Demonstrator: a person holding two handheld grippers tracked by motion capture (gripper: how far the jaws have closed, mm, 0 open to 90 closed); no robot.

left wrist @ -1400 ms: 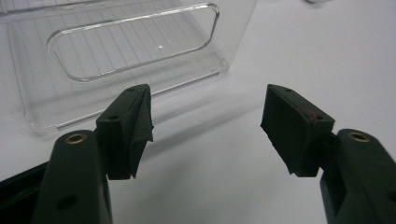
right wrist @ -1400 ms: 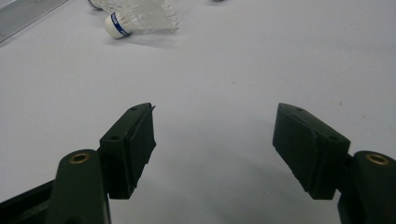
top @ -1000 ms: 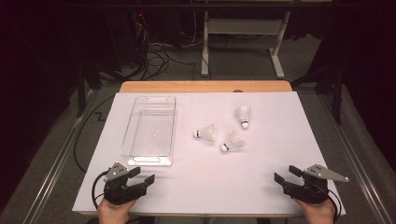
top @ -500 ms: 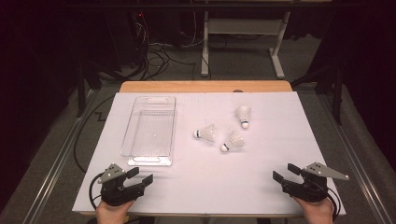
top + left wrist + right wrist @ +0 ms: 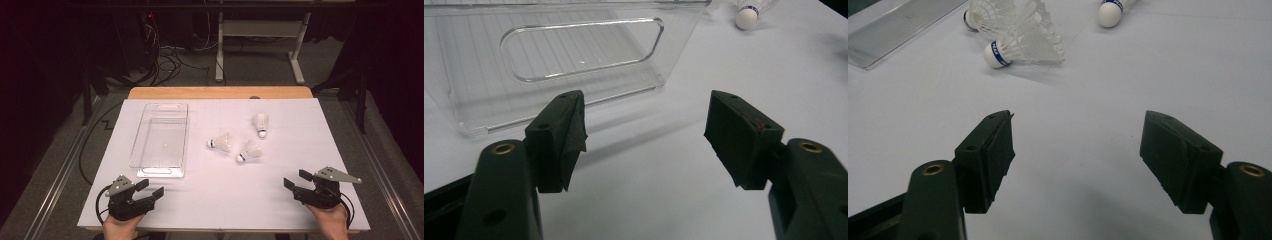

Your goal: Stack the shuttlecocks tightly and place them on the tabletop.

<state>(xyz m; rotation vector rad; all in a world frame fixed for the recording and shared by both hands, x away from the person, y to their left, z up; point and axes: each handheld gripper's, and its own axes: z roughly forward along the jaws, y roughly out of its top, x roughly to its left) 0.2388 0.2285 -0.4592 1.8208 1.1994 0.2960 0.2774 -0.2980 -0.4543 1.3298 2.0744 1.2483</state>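
Three white shuttlecocks lie on the white table right of centre: one [image 5: 220,143] nearest the bin, one [image 5: 249,151] in front, one [image 5: 260,123] farther back. A clear plastic bin [image 5: 186,135] stands empty at left centre. My left gripper [image 5: 151,187] rests near the front left edge, open, just short of the bin's near wall [image 5: 474,100]. My right gripper [image 5: 296,179] sits at the front right, open and holding nothing. Ahead of its jaws lie the closest shuttlecock [image 5: 1023,42], another [image 5: 980,15] behind it, and the third one's cork [image 5: 1110,12].
The white table [image 5: 215,200] ends in a wooden strip [image 5: 220,93] at the back. Beyond it are a dark floor with cables [image 5: 165,55] and a grey desk frame [image 5: 260,35]. Metal rails run along both sides of the table.
Both grippers have shifted only slightly near the front edge. The shuttlecocks and the bin have not moved.
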